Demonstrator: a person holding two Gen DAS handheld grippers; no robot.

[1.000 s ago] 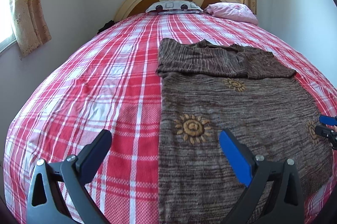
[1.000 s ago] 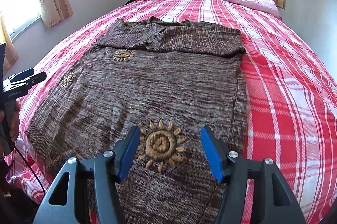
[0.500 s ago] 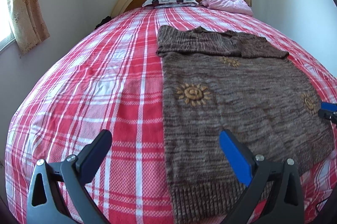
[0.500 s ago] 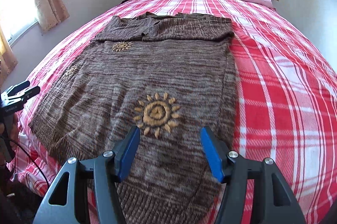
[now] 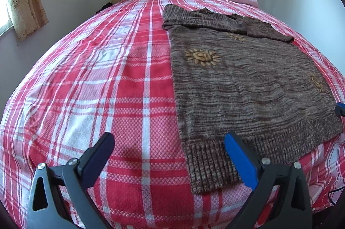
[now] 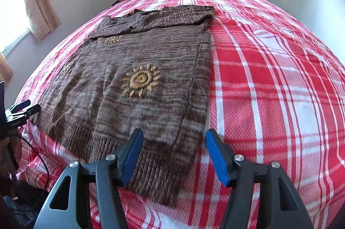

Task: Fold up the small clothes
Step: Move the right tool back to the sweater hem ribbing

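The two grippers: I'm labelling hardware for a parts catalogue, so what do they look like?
Both the left gripper and the right gripper have black plastic triangular frames with cut-out slots and silver screws. Their flat fingers carry blue pads. A thin black cable hangs near the left one.

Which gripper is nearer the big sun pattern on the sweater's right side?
Right. The right gripper hangs open over the hem just below that sun pattern; the left gripper is open at the sweater's opposite hem corner.
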